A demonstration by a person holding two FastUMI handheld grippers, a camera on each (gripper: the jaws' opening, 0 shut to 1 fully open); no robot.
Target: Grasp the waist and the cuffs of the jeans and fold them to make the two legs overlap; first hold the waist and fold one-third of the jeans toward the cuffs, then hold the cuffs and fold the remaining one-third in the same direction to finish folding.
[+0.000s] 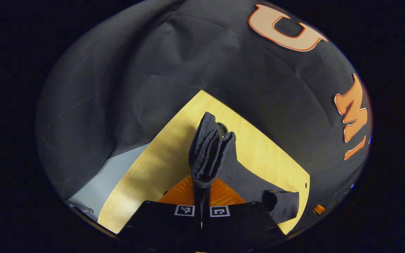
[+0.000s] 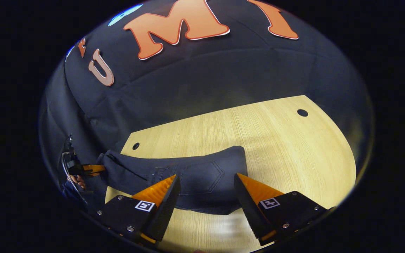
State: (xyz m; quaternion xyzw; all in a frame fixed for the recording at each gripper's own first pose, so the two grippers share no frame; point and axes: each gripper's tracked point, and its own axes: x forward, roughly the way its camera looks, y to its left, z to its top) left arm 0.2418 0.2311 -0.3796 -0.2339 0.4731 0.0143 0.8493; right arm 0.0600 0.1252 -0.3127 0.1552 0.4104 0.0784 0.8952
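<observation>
Dark jeans (image 2: 195, 175) lie across the wooden table (image 2: 276, 140), the end with a back pocket nearest my right gripper (image 2: 206, 182). That gripper hovers open just over this end, one finger on each side of the pocket, touching nothing. In the left gripper view, a bunched fold of the jeans (image 1: 207, 151) stands up between the fingers of my left gripper (image 1: 201, 188), which is shut on it. From there the jeans trail off to the right over the table (image 1: 160, 165). The right gripper view also shows the left gripper (image 2: 83, 169) at the far left, held by a hand (image 2: 77, 181).
Two small round holes (image 2: 302, 112) (image 2: 136, 146) sit near the table's far corners. Black cloth walls rise close behind the table. A strip of pale floor (image 1: 100, 182) shows past the table's edge in the left gripper view.
</observation>
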